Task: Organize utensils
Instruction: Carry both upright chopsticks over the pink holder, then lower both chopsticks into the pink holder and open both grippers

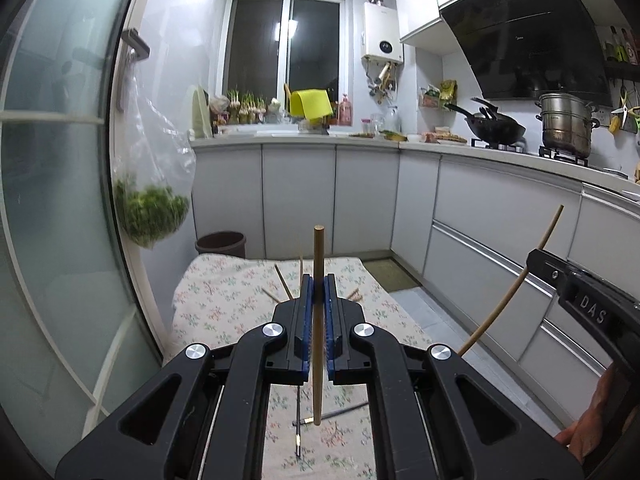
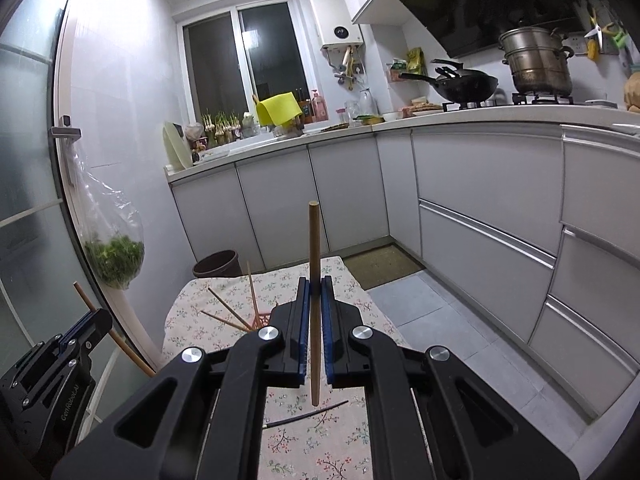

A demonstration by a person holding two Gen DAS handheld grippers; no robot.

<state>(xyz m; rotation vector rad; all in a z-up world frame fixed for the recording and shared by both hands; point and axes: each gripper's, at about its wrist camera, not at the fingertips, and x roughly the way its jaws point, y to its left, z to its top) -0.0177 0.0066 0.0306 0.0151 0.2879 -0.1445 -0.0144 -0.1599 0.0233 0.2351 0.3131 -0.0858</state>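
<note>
1. Left wrist view: the left gripper (image 1: 319, 292) is clamped on a wooden chopstick (image 1: 318, 320) that stands near upright between the blue pads, its top at 12 o'clock above the jaws and its lower tip hanging clear over the floral cloth (image 1: 224, 300).
2. Right wrist view: the right gripper (image 2: 316, 292) likewise pinches its own stick (image 2: 314, 312), long axis 12 to 6 o'clock.
3. The red holder (image 2: 259, 320), with several sticks fanned out of it, sits at about 11 o'clock just beyond the right jaws; I judge the right hand is nearer, though the holder is mostly hidden.
4. A black chopstick (image 2: 308, 414) lies flat on the cloth under the jaws, at 6 o'clock, not yet collected.
5. The next move likely calls for carrying each upright stick forward and dropping it tip-first.
</note>
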